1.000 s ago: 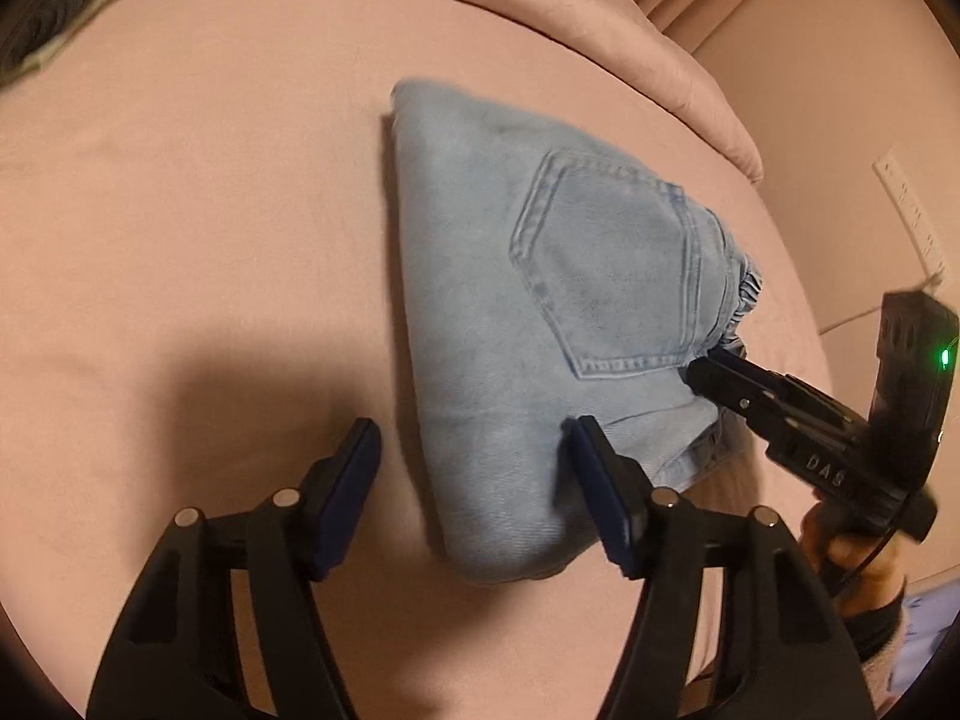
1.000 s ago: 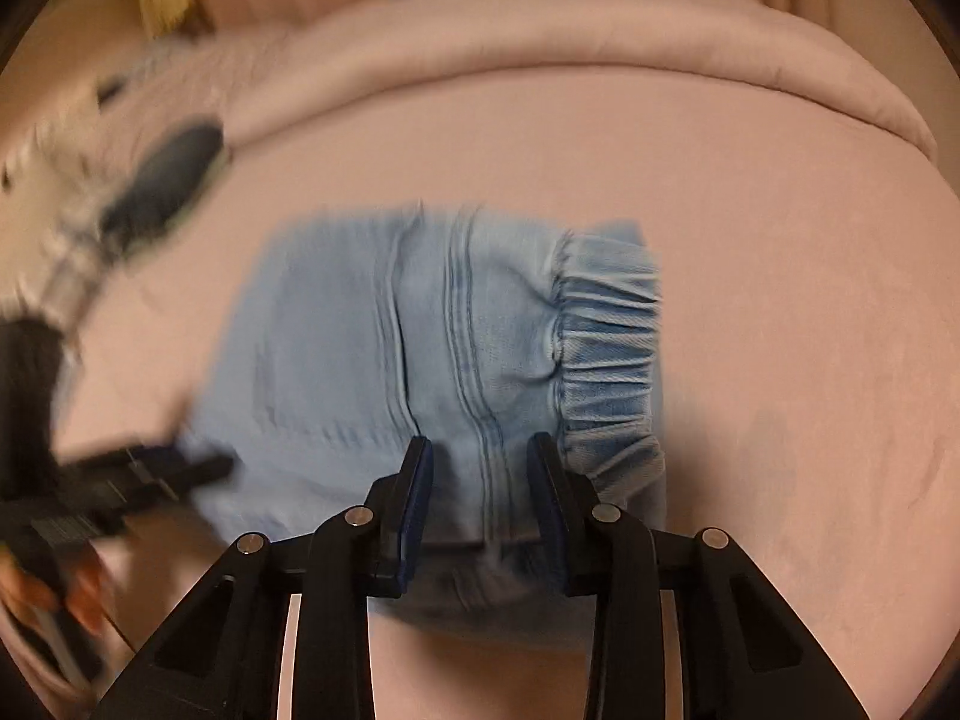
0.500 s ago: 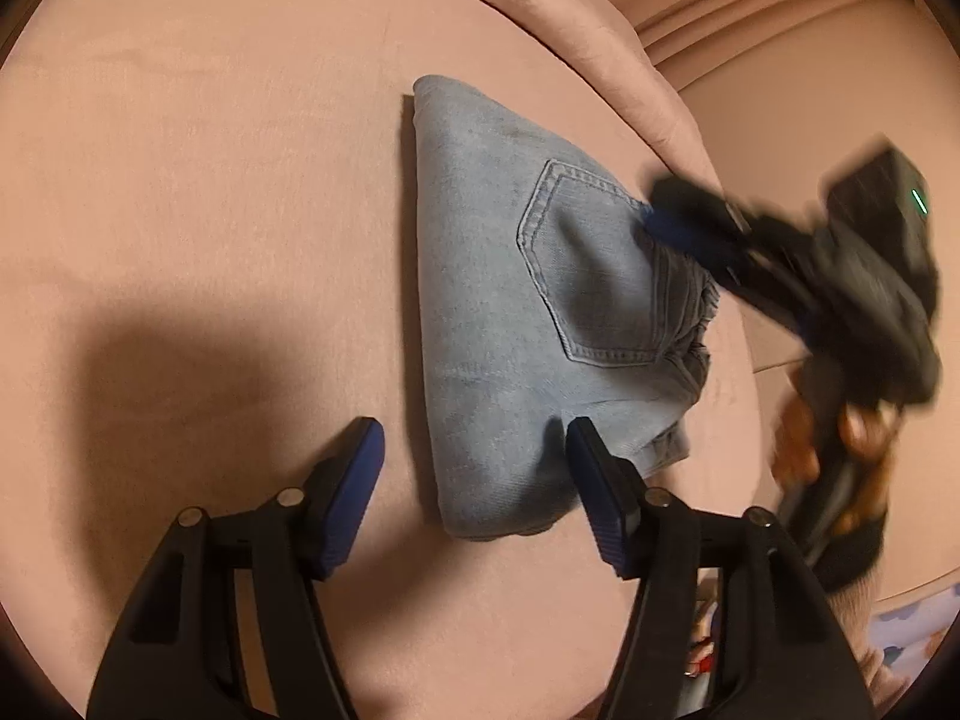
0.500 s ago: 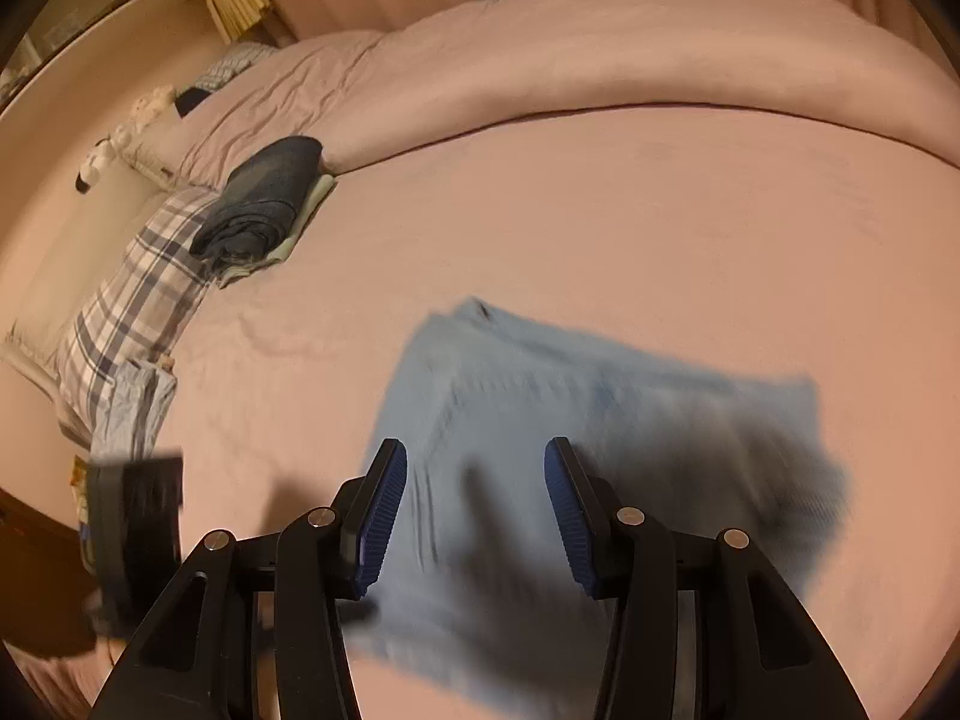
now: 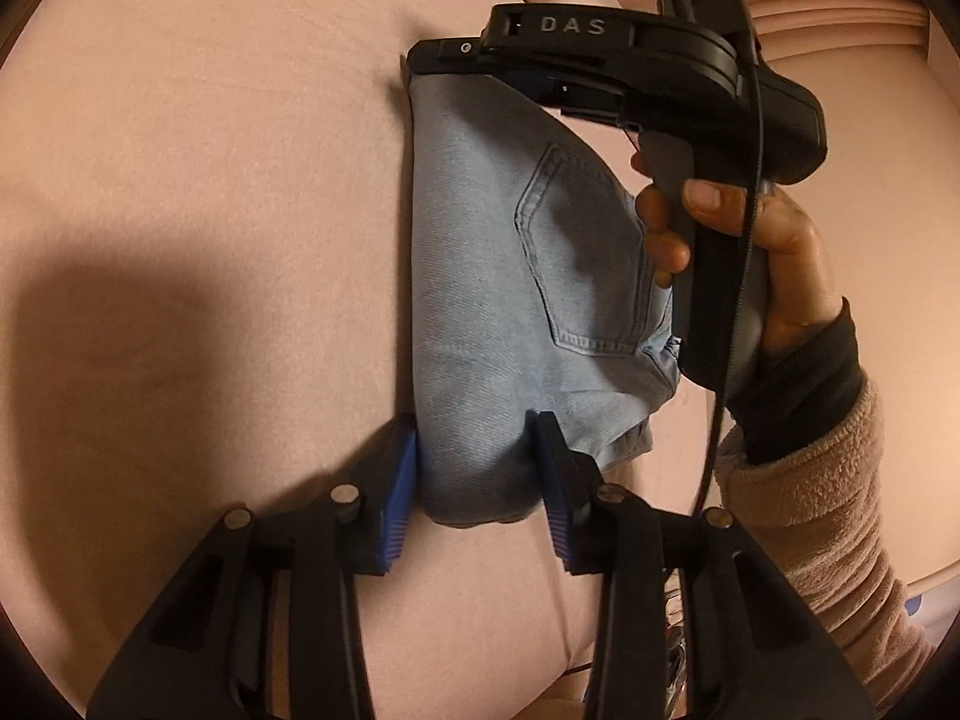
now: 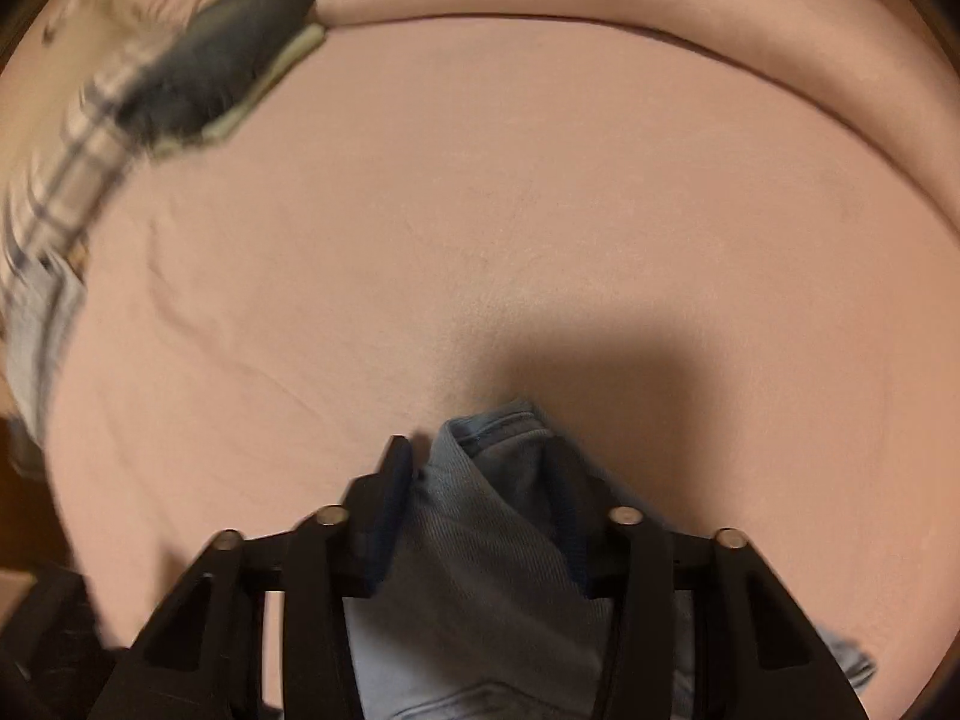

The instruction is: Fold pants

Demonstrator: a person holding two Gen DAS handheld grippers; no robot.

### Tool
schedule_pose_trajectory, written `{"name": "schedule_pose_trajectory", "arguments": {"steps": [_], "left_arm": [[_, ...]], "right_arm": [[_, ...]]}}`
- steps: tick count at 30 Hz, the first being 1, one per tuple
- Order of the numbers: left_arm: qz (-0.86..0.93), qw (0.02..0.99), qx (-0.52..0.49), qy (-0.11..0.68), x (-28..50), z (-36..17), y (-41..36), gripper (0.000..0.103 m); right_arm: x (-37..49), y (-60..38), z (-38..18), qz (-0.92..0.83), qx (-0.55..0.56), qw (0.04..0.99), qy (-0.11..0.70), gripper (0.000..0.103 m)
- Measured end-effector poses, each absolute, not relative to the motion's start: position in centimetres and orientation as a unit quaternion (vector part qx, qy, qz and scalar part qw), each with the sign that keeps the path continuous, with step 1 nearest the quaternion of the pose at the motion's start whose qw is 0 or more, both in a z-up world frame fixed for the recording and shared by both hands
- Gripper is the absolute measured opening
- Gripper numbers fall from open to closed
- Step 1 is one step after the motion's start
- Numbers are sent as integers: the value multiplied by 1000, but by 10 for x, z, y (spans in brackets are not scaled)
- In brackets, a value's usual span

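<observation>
The light blue jeans (image 5: pixel 510 276) lie folded into a compact bundle on the pink bed, back pocket up. My left gripper (image 5: pixel 474 480) is closed onto the near end of the bundle, one blue pad (image 5: pixel 399 486) on each side. My right gripper (image 6: pixel 480 480) is closed on the far end of the jeans (image 6: pixel 474 540); a folded denim corner sticks out between its pads. It also shows in the left wrist view (image 5: pixel 600 72), held by a hand across the far end.
The pink bed sheet (image 6: pixel 540 210) spreads around the jeans. A dark folded garment (image 6: pixel 222 72) and a plaid pillow (image 6: pixel 78 156) lie at the far left. A rolled pink duvet (image 6: pixel 660 6) runs along the far edge.
The right gripper swung from the waistband side over to the far end and closed on it. The left gripper narrowed from wide open onto the near end.
</observation>
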State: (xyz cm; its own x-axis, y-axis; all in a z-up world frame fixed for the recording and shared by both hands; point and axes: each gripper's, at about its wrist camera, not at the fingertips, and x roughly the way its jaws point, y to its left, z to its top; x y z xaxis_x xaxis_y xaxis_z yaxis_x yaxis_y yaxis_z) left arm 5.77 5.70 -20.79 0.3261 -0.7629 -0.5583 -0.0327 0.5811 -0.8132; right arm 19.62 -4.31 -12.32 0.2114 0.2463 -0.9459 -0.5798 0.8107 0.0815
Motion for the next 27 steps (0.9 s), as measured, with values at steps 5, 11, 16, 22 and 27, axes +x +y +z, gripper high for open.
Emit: {"name": "schedule_pose_trajectory", "arguments": {"steps": [5, 11, 16, 22, 27], "left_arm": [[-249, 730, -350, 531, 64, -197, 48, 37], [-224, 741, -330, 541, 72, -180, 36, 37], [-196, 769, -287, 537, 65, -167, 24, 43], [-173, 783, -275, 531, 62, -155, 21, 53], [-144, 795, -271, 524, 60, -148, 30, 63]], "right_arm": [[194, -60, -119, 261, -114, 781, 555, 20], [191, -78, -116, 259, -78, 793, 546, 18], [180, -97, -75, 248, -44, 842, 477, 18], [122, -123, -48, 265, -50, 863, 428, 18], [77, -140, -64, 264, -30, 863, 431, 24]]}}
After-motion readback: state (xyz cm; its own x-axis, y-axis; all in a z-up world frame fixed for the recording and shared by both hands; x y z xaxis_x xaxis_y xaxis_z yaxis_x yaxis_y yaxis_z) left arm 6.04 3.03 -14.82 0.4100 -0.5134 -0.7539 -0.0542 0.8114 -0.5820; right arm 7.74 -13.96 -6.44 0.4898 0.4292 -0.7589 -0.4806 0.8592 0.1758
